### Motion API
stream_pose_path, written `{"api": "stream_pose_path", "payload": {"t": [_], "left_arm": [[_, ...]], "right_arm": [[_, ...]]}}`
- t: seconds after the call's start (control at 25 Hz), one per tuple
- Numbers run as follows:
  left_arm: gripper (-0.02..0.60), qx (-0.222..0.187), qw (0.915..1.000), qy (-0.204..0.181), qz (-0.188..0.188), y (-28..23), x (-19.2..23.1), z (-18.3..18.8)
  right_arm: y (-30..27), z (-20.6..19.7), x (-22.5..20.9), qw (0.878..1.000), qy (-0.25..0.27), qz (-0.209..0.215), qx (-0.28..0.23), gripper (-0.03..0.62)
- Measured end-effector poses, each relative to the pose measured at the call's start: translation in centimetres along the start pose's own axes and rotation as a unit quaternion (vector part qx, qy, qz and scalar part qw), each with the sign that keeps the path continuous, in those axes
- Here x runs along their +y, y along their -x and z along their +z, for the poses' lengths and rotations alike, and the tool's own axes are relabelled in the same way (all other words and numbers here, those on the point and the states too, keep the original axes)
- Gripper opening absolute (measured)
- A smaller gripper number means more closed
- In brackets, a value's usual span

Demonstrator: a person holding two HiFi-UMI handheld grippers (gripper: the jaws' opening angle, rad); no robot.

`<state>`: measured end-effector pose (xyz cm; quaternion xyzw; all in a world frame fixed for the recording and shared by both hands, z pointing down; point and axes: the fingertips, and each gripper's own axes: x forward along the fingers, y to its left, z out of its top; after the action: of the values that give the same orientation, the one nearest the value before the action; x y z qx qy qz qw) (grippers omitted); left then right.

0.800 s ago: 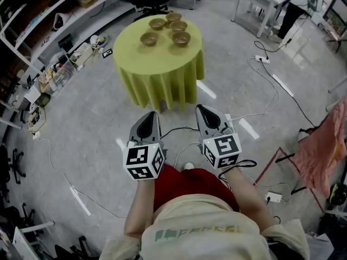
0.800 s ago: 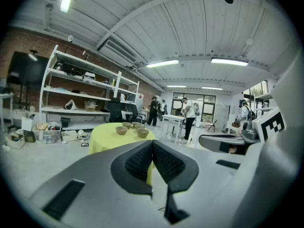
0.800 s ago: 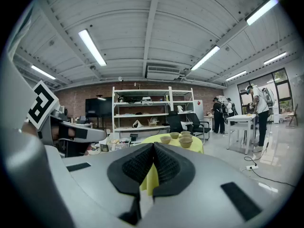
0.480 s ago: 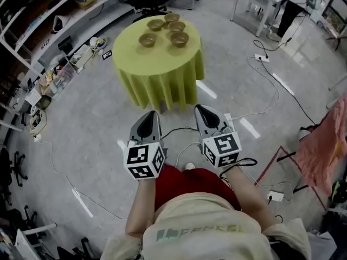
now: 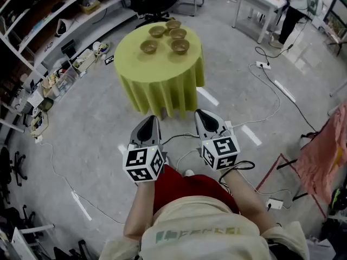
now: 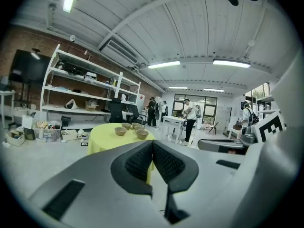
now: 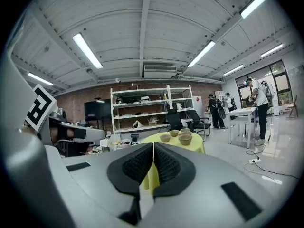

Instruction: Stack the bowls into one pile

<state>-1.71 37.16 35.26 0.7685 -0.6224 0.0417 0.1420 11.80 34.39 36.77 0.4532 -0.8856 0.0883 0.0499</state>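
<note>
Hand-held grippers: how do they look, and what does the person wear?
Both the left hand-held gripper and the right hand-held gripper have light grey, tapering bodies with dark insets. Each carries a white cube with black square markers. Their pads are black and textured. The person wears a cream top with green print over a red garment.

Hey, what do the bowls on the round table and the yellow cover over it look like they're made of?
The bowls look brown and dull, no glare: wood, bamboo or matte ceramic, too far to settle. The cover looks like matte yellow-green cloth; it hangs in soft folds.
</note>
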Motion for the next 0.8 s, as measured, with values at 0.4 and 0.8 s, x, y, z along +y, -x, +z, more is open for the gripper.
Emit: {"api": "stream_pose_path", "payload": {"t": [0.4, 0.8], "left_arm": [[0.023, 0.001, 0.9999, -0.011, 0.003, -2.3, 0.9, 1.3], [0.023, 0.001, 0.9999, -0.007, -0.01, -6.7, 3.2, 1.9]], "right_arm": [[-2.1, 1.0, -0.5, 1.0, -0.013, 0.004, -0.002, 0.037], [-6.5, 1.6, -1.7, 1.0, -0.007, -0.007, -0.002, 0.037]]}}
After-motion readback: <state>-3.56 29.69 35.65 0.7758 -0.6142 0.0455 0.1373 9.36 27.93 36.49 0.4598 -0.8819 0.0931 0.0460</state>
